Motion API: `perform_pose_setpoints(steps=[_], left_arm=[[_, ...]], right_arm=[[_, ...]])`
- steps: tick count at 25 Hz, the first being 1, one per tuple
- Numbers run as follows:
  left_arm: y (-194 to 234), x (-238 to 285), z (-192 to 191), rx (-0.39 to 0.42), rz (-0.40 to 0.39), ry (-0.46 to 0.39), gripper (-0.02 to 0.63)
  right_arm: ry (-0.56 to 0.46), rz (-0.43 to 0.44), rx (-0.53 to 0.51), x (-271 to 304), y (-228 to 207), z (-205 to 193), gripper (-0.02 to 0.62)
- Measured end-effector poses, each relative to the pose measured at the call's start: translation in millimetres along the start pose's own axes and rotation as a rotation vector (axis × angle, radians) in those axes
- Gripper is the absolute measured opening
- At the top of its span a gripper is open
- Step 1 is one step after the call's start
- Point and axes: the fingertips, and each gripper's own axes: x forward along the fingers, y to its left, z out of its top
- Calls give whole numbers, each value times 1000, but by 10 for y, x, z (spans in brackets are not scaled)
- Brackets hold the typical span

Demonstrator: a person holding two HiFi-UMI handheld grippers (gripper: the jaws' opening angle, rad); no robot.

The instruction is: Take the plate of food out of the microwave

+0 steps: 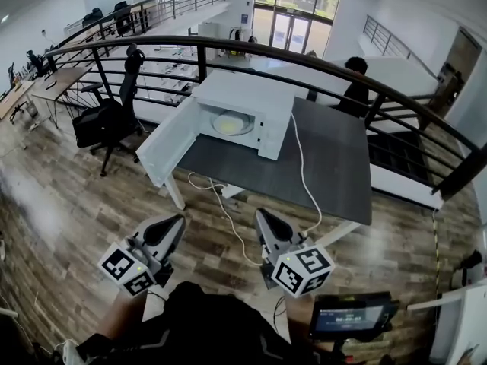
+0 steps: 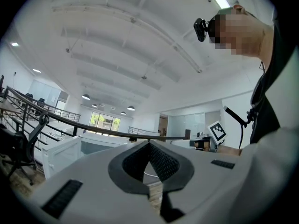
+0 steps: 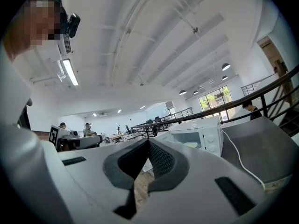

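Observation:
A white microwave [image 1: 243,112] stands at the back of a dark grey table [image 1: 335,173], its door [image 1: 163,154] swung wide open to the left. Inside lies a pale plate of food [image 1: 232,122]; the plate [image 3: 191,144] also shows faintly in the right gripper view. Both grippers hang low over the wooden floor, well short of the table. My left gripper [image 1: 176,220] is shut, its pads meeting with nothing between them [image 2: 149,143]. My right gripper [image 1: 262,215] is likewise shut and empty [image 3: 148,141], with the microwave [image 3: 196,135] ahead to its right.
A black curved railing [image 1: 319,63] runs behind the table. An office chair [image 1: 114,120] stands at the left. A white cable [image 1: 300,166] runs from the microwave across the table and hangs over its front edge. A person [image 1: 354,82] sits beyond the railing. A small screen [image 1: 350,316] is at bottom right.

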Motion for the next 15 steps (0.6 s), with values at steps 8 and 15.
perform_pose_setpoints(steps=[8, 15], left_arm=[[206, 200, -62, -1, 16, 24, 2], [509, 410, 29, 3, -9, 14, 2]], right_arm=[[3, 14, 11, 227, -198, 30, 0], [2, -17, 17, 520, -347, 84, 0]])
